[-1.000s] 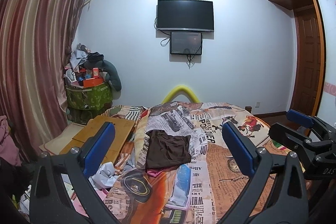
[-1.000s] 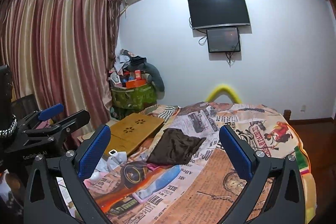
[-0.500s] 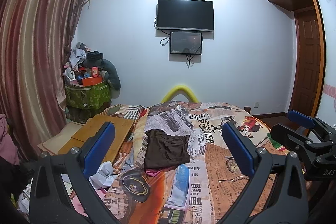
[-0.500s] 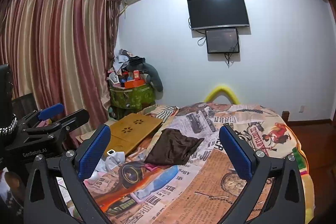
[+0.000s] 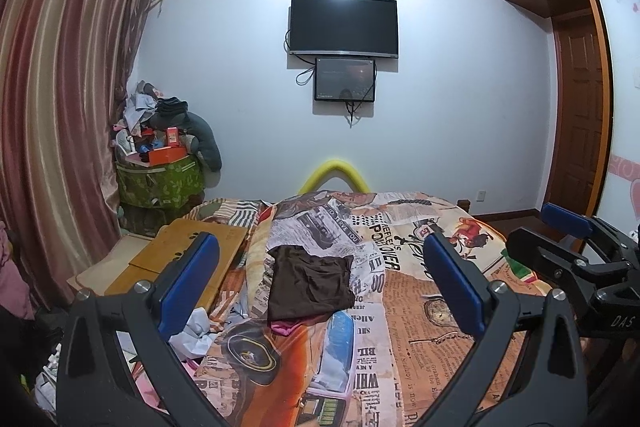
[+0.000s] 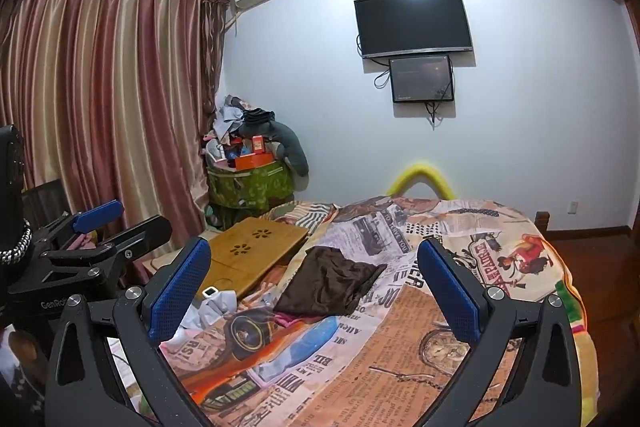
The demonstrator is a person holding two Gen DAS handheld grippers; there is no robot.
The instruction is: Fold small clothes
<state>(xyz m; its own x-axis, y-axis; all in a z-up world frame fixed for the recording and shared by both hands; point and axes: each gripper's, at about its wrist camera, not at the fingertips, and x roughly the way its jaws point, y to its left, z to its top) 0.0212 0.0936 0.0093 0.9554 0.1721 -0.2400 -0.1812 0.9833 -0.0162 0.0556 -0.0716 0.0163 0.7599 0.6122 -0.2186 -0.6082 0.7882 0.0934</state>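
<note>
Dark brown crumpled cloth garment (image 5: 310,283) lies centre frame on newspaper-print bedspread (image 5: 408,307), touching neither gripper, edges uneven, pink fabric scrap (image 5: 285,326) peeking from under near edge. Left wrist view alone shows brown wooden door (image 5: 580,111) at right and right gripper (image 5: 568,239) at right edge. Right wrist view alone shows full striped curtain (image 6: 100,87) and left gripper (image 6: 108,223) at left edge. Both grippers spread wide, empty, blue pads (image 6: 180,291) well apart.
</note>
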